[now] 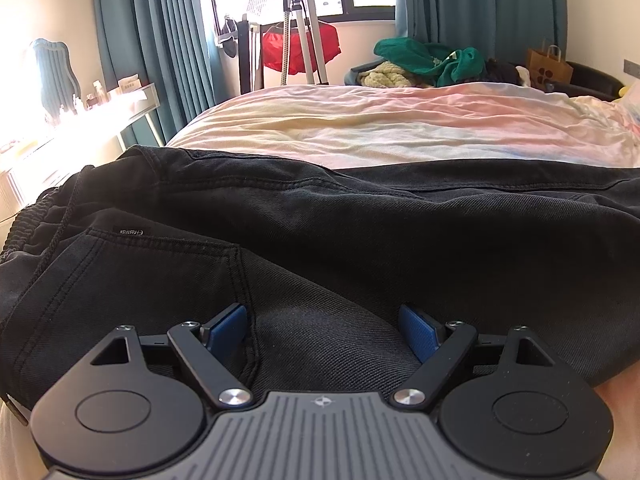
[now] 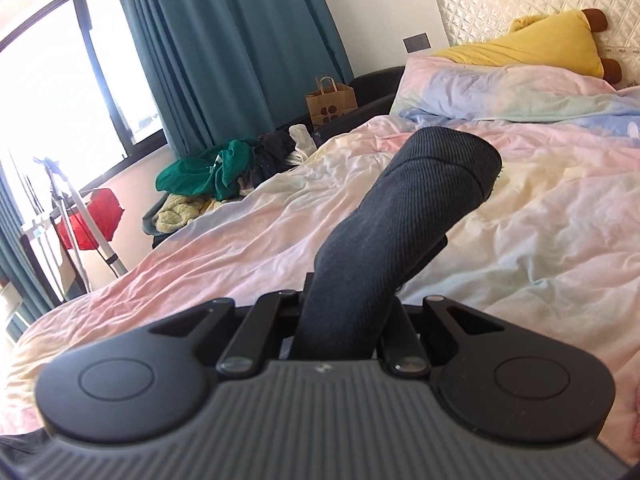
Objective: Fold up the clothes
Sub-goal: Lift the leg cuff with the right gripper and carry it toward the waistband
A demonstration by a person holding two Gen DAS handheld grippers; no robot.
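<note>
Black trousers (image 1: 320, 220) lie spread across the near side of the bed, their elastic waistband and drawstring (image 1: 36, 216) at the left and a back pocket facing up. My left gripper (image 1: 323, 330) rests open on the cloth just right of the pocket seam, its blue pads (image 1: 228, 326) wide apart with nothing pinched. In the right wrist view, my right gripper (image 2: 340, 320) is shut on a dark ribbed sock (image 2: 404, 220). The sock sticks up and forward above the bed, its far end curling over. The sock hides the right gripper's pads.
The bed (image 1: 380, 124) carries a wrinkled pastel duvet (image 2: 520, 220). Pillows and a yellow plush (image 2: 552, 40) lie at the headboard. A heap of green and cream clothes (image 1: 424, 62) sits beyond the bed beside a brown paper bag (image 2: 330, 102). A garment steamer stand (image 1: 304, 28) and a dressing table (image 1: 92, 108) stand towards the window.
</note>
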